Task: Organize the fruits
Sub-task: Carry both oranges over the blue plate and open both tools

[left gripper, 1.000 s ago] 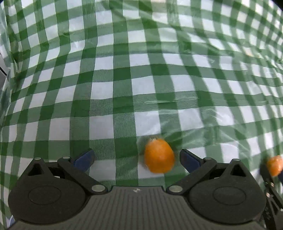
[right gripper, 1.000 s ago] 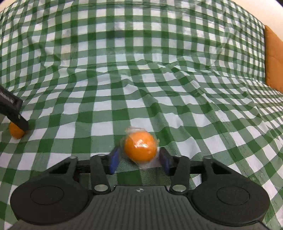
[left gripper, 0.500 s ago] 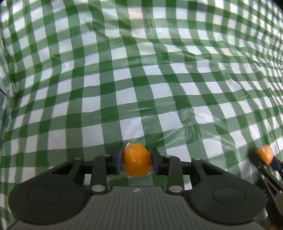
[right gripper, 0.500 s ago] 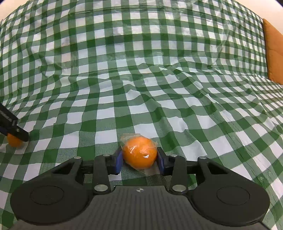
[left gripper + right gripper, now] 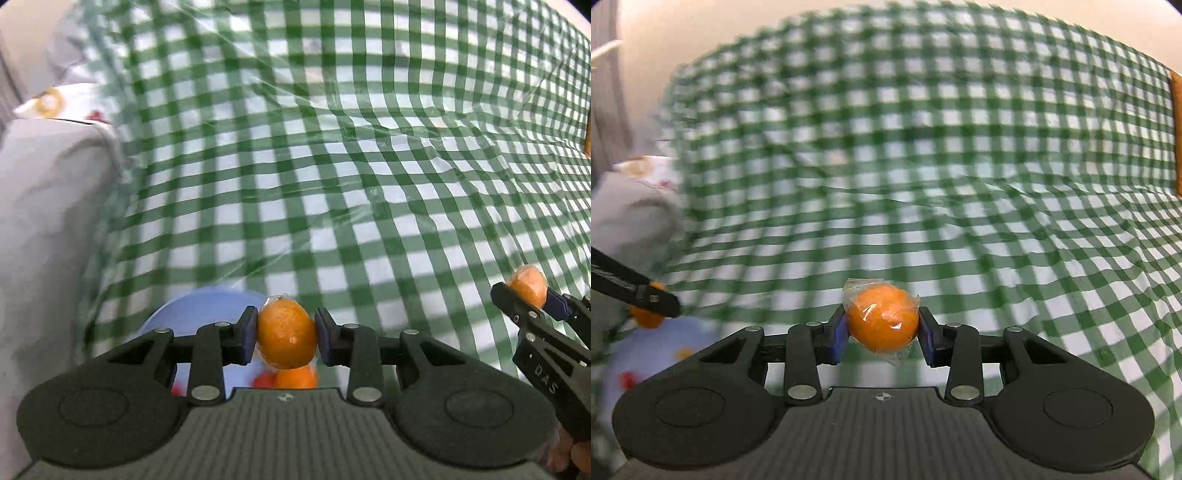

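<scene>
A green-checked tablecloth (image 5: 369, 184) covered the table. A pale blue bowl (image 5: 192, 314), already holding fruit, sat near its left edge. Above the bowl, the left gripper (image 5: 285, 338) clamped a wrapped orange (image 5: 286, 334). Just beside it, clear of the cloth, the right gripper (image 5: 882, 330) pinched a second wrapped orange (image 5: 882, 319).

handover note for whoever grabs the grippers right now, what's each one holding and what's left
Left gripper: shut on a wrapped orange, held above the pale blue bowl.
Right gripper: shut on a second wrapped orange, to the right of the bowl, over the green checked cloth.
Done: both fruits are picked up; the bowl already holds some orange and red fruit.
Left: drop the left orange in the bowl, then bring the right one over and release it.
</scene>
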The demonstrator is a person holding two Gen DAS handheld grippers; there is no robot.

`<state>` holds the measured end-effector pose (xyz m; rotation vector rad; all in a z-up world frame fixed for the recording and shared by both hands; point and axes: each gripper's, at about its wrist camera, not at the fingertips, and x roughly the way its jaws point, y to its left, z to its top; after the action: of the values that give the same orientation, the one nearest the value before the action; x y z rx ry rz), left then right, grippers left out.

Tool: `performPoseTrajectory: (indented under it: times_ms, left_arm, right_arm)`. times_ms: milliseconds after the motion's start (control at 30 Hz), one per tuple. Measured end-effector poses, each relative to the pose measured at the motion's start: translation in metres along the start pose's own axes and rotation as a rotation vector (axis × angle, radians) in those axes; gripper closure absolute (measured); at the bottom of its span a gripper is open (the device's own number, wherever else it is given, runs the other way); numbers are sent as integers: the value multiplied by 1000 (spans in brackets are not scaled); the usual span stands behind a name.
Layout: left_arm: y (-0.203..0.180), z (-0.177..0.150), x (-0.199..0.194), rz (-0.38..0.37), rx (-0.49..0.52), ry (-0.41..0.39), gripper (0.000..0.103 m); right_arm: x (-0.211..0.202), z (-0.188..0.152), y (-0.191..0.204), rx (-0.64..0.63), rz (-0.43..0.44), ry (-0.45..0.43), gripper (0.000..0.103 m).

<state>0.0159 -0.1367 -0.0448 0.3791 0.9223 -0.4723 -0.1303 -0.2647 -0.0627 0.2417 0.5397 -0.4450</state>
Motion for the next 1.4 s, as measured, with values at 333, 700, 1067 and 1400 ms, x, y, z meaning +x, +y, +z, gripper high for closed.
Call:
performPoseTrajectory:
  times_ms: [333,700,1067,1400]
  left_arm:
    - [57,-96,-109,37,-63,-13,66]
    - [90,-154,-160,48,-131,-50,66]
    - [93,-157,-165,44,-137,-67,66]
    - [104,-137,-129,46,-138,-27,66]
  right_arm:
    - [-117,-24,84,-130,195,20,63]
    - [-171,-44,121,-246,252,8,63]
    - [-178,-47,129,-293,259,5,63]
    - [-140,-44,136,-300,254,63,63]
